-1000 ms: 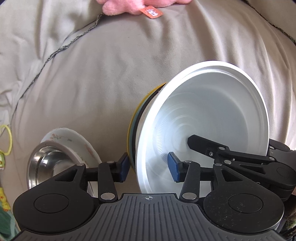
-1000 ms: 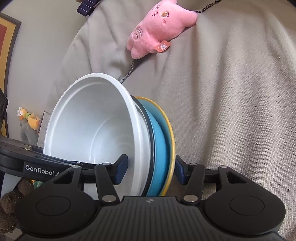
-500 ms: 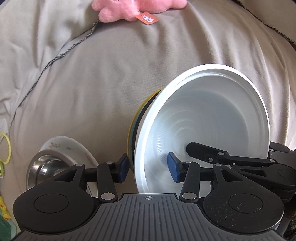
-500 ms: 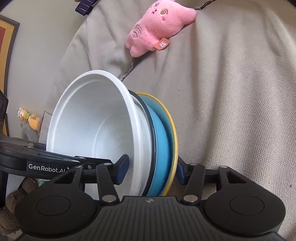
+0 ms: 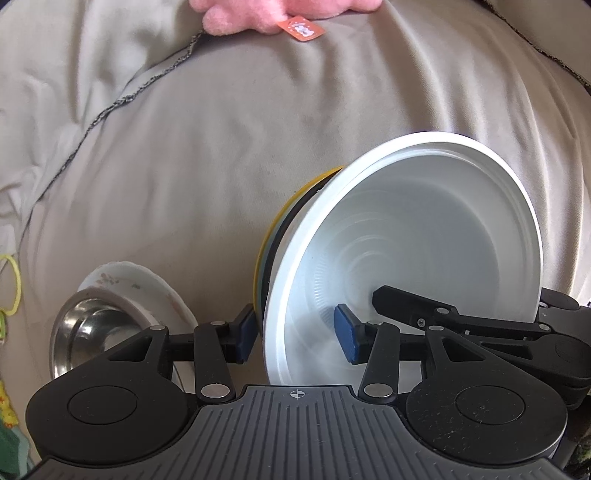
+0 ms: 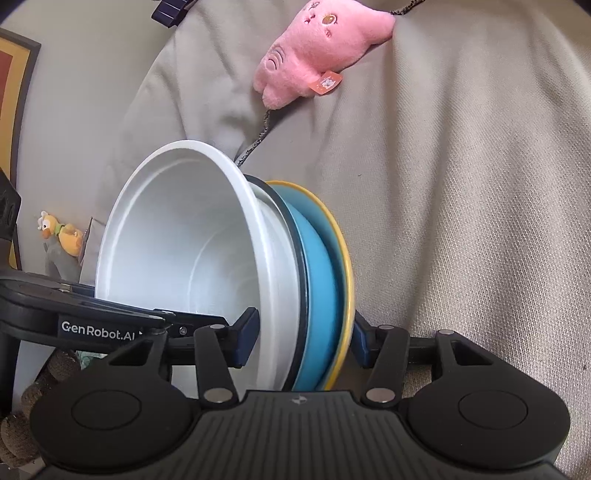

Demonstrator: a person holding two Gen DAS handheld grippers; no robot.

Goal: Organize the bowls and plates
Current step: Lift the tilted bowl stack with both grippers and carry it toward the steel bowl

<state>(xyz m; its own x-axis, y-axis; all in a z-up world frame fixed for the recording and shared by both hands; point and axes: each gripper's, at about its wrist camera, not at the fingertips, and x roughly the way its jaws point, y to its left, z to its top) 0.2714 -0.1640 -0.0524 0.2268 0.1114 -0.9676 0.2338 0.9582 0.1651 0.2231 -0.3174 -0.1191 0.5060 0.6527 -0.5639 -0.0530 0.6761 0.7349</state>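
A nested stack of dishes is held on edge above a beige bed cover: a white bowl (image 5: pixel 424 236) on top, then a dark-rimmed dish, a blue plate (image 6: pixel 317 280) and a yellow plate (image 6: pixel 341 258). The white bowl (image 6: pixel 192 236) also shows in the right wrist view. My left gripper (image 5: pixel 295 332) straddles the stack's rim, one pad inside the bowl, one behind the yellow plate (image 5: pixel 291 206). My right gripper (image 6: pixel 303 334) clamps the stack from the opposite side. A steel bowl (image 5: pixel 88 332) rests in a white floral dish (image 5: pixel 147 280) on the cover at lower left.
A pink plush toy (image 6: pixel 317 55) with an orange tag lies on the bed cover (image 5: pixel 221 147) beyond the stack; it also shows in the left wrist view (image 5: pixel 258 14). A duck toy (image 6: pixel 61 236) and a picture frame (image 6: pixel 14 110) stand by the wall at left.
Both grippers have carried the stack slightly forward over the cover, towards the pink toy. The stack has tilted a little. Both grips are unchanged.
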